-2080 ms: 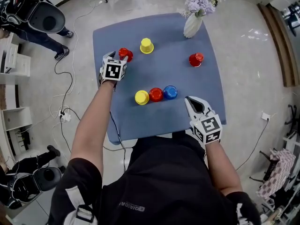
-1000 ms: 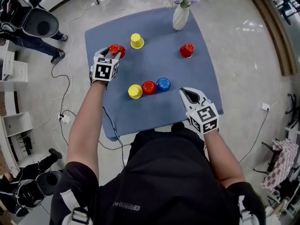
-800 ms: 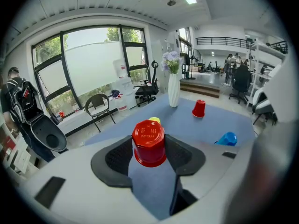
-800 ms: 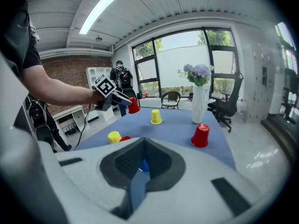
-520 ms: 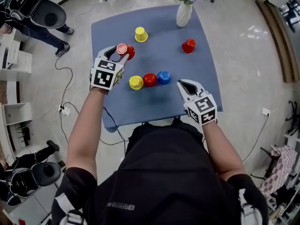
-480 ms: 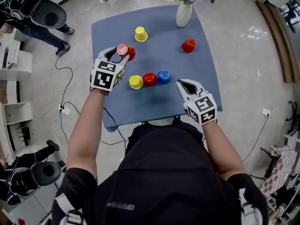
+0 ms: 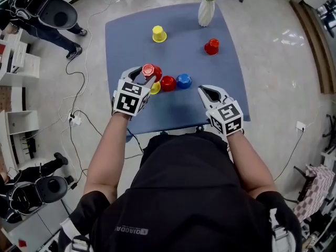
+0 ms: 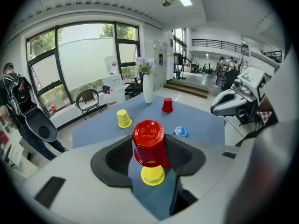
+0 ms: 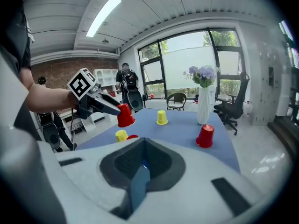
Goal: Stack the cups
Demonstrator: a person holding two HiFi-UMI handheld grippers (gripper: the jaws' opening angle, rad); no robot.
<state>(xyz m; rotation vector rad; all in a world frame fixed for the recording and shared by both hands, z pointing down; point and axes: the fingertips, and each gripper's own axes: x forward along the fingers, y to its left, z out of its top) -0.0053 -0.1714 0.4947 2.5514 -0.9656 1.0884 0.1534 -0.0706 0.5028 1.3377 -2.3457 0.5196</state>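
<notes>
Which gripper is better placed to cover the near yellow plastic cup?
Left. The left gripper holds an inverted red plastic cup above that yellow plastic cup; the right gripper is shut, empty.

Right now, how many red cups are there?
3. One red cup is in the left gripper, over the yellow cup. The second red cup stands between that yellow cup and the blue cup. The third red cup stands near the vase. None hidden.
</notes>
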